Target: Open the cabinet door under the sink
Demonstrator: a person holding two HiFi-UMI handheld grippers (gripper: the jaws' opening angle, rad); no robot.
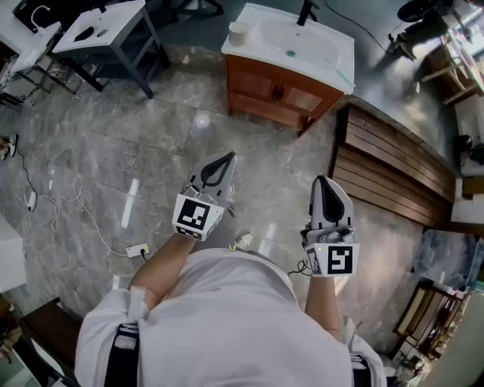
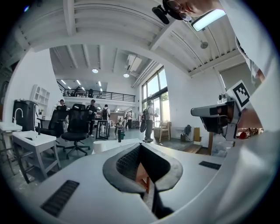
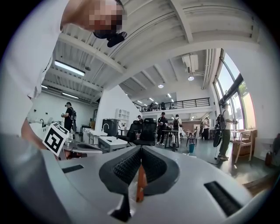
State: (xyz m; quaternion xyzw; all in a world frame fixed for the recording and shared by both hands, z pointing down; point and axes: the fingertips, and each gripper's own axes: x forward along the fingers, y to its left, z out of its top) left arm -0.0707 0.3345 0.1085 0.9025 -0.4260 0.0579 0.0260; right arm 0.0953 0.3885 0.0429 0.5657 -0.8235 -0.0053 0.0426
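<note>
The person stands on a grey stone-tiled floor (image 1: 113, 151) with a gripper in each hand, both pointing toward the sink (image 1: 333, 53) at the top of the head view. The left gripper (image 1: 228, 158) is clenched: in the left gripper view its ribbed black fingers (image 2: 124, 164) meet at the tip and hold nothing. The right gripper (image 1: 321, 180) is clenched and empty too, its fingers (image 3: 127, 168) pressed together along their front edge. The white sink sits on a reddish wooden cabinet (image 1: 276, 106), which stands well apart from both grippers, ahead of them and slightly to the right. The cabinet's two panelled doors (image 1: 255, 85) face the person and lie shut, flush with the front. A pale cup (image 1: 238, 32) stands on the sink's left corner, and a dark faucet (image 1: 306, 11) rises at its back edge. Just right of the cabinet lies a slatted wooden platform (image 1: 386, 170). At the upper left stands a white-topped bench (image 1: 106, 26) on a grey frame. A white cable (image 1: 64, 208) loops across the floor to a power strip (image 1: 137, 249) near the person's left arm. The toe of a shoe (image 1: 242, 240) shows between the two grippers. Both gripper views look level across a tall hall with office chairs and standing people far off.
</note>
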